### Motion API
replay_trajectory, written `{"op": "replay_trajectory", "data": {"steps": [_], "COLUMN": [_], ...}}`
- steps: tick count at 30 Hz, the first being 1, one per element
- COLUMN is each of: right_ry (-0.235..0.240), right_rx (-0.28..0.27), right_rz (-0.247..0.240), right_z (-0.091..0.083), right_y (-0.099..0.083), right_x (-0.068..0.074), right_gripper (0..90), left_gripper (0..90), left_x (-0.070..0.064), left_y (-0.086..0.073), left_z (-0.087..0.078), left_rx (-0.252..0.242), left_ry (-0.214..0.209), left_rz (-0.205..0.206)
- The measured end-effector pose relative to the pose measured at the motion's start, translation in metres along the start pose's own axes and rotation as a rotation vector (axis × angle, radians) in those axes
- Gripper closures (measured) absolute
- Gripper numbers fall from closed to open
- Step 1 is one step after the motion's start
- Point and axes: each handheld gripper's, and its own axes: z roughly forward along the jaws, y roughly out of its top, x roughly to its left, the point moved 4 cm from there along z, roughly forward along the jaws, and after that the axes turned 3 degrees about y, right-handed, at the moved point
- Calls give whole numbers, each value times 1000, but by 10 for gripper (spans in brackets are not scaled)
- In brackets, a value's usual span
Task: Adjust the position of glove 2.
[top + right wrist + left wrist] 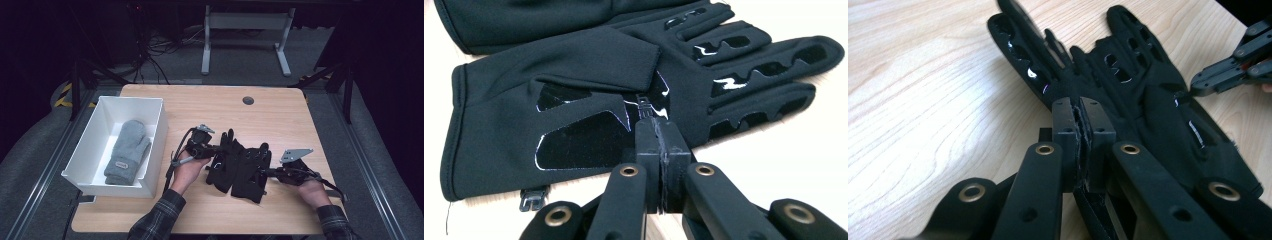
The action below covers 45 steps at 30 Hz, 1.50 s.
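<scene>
Two black gloves lie side by side, palms up, on the wooden table [280, 115]. My left gripper [216, 150] comes in from the left, and its jaws are shut at the side edge of the left glove [225, 167]. In the left gripper view that gripper [1080, 112] is closed on the left glove [1018, 45], whose black fabric runs beneath it. My right gripper [264, 173] meets the right glove [252, 172] from the right. In the right gripper view its jaws [658, 127] are pressed shut over the edge of the right glove [574, 125], just below the folded thumb.
A white bin [155, 145] stands at the table's left with a grey mitten [127, 150] inside. A round cable grommet [248, 100] sits near the far edge. A small black clip [531, 199] hangs at the right glove's cuff. Beyond the table stands a white desk frame [245, 22].
</scene>
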Motion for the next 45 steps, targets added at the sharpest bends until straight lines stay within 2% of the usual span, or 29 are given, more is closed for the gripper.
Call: {"op": "replay_trajectory", "data": {"steps": [3,6,12,15,22,28,37,43,45], "right_ry": [1,8,29,45,46,49,47,46,43], "right_rx": [0,-6,-23,-32,-38,-37,-48,-52,-51], "right_rz": [-9,-20,-6,2,-19,-44,-57,-58,-65], "right_z": [3,7,11,14,25,39,50,51,49], "right_y": [3,6,9,10,21,33,43,43,43], "right_x": [2,4,3,2,7,13,17,18,18], "right_gripper": [900,900,900,900,900,900,900,900,898], "left_gripper": [873,873,873,873,874,874,874,870,817], "left_x": [-3,-12,-24,-33,-45,-49,-51,-55,-55], "left_y": [3,10,17,20,23,18,6,5,5], "left_z": [0,-4,-3,0,11,24,46,50,49], "left_rx": [-13,-26,-30,-22,1,43,83,80,73], "left_ry": [-15,-34,-61,-75,-90,-84,-87,-88,-96], "left_rz": [-2,16,37,55,81,98,85,87,87]}}
